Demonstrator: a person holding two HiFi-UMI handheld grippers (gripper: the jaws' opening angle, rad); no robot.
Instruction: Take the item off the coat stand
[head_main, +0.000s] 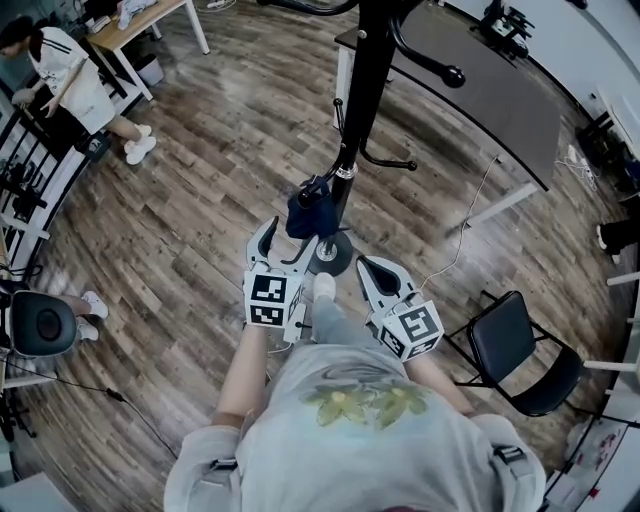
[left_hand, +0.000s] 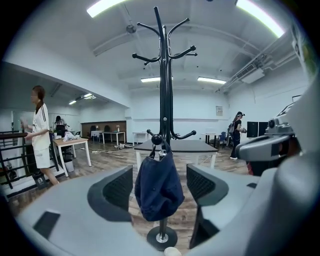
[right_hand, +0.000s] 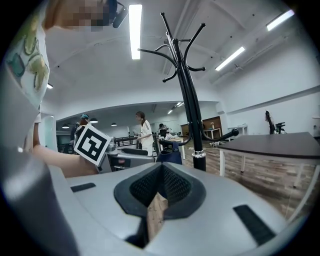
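Closest to the head camera, the person's pale shirt (head_main: 360, 420) fills the lower edge, and both claws are held out just beyond it over the wooden floor (head_main: 200, 200). The left claw (head_main: 285, 242) is pointed at the navy cloth item (head_main: 310, 212), which is hung low on the black coat stand (head_main: 365, 90), above its round base (head_main: 335, 258). The claw is near the item, but no contact is seen. The right claw (head_main: 370, 265) is held just right of the base.

From the left gripper view, the left claw (left_hand: 160, 186) is shown with its jaws wide apart and nothing pressed between them. The navy cloth item (left_hand: 158, 197) is framed in the gap, further ahead, hung by a loop over a knobbed hook (left_hand: 156, 139). Whether it is a cap or a small bag cannot be told.

From the right gripper view, the right claw (right_hand: 161, 187) is seen closed on nothing, with a corner of the item (right_hand: 167, 156) beyond it.

The approach is judged to be the step in hand. Next, the open jaws need to be carried forward around the cloth and closed on it, and the loop lifted over the knob.
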